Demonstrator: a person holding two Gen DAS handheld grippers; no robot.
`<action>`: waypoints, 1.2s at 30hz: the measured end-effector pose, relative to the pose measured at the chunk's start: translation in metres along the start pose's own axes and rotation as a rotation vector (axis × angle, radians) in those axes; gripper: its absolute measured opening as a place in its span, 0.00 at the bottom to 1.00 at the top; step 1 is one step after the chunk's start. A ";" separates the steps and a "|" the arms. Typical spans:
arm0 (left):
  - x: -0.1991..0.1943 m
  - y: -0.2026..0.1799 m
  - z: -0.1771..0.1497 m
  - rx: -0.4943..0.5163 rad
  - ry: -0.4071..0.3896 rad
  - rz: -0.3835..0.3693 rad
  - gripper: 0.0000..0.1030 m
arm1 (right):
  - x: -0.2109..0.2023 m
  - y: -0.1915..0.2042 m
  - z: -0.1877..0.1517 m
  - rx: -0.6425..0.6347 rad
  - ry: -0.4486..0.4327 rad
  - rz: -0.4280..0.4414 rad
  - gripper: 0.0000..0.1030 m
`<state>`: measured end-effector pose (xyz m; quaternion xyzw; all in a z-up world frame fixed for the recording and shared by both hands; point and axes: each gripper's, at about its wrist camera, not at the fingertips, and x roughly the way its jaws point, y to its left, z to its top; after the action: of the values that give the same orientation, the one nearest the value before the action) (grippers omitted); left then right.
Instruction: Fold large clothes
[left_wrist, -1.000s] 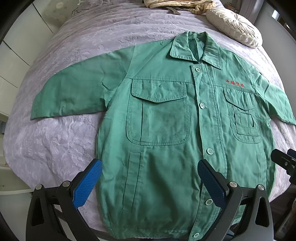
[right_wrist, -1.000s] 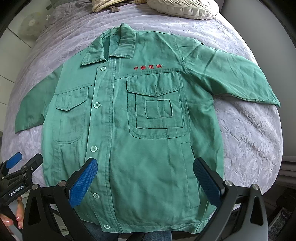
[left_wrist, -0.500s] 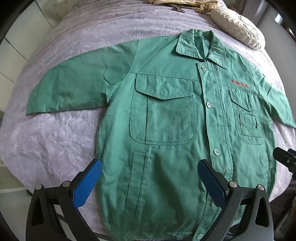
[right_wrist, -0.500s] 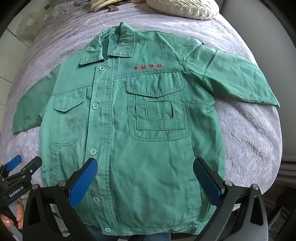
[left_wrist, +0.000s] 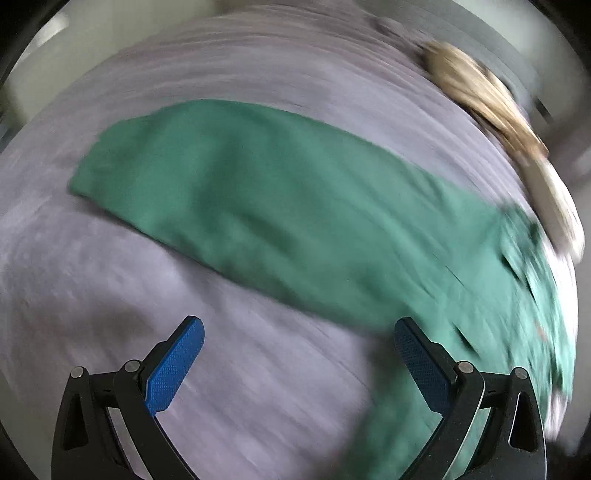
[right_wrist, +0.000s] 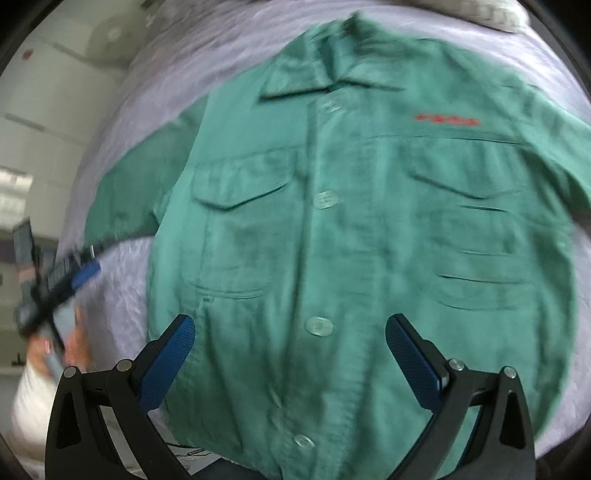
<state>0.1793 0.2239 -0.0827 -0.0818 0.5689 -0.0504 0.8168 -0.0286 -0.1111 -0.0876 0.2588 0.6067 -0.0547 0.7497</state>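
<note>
Approaching the green work jacket (right_wrist: 332, 240) spread on the bed (left_wrist: 110, 332), both grippers are gaping empty; the left gripper (left_wrist: 299, 354) probably needs the sleeve (left_wrist: 229, 184) next.

Nothing can be read for certain. The green jacket (right_wrist: 354, 240) carries a short line of red embroidered characters (right_wrist: 447, 119) on its chest above one breast pocket, but blur smears them into an illegible streak. The left tool (right_wrist: 79, 271), seen at the edge of the right wrist view, bears pale lettering on its black body, also too blurred to make out.
</note>
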 end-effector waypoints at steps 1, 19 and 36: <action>0.007 0.021 0.012 -0.060 -0.012 0.006 1.00 | 0.008 0.007 0.001 -0.010 0.014 -0.001 1.00; 0.012 0.103 0.076 -0.145 -0.226 -0.036 0.05 | 0.062 0.061 0.025 -0.087 -0.009 0.053 1.00; -0.039 -0.286 -0.031 0.643 -0.180 -0.502 0.05 | -0.034 -0.080 0.021 0.194 -0.286 0.019 1.00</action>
<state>0.1398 -0.0520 -0.0029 0.0371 0.4128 -0.4157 0.8096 -0.0504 -0.1973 -0.0782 0.3251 0.4833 -0.1422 0.8003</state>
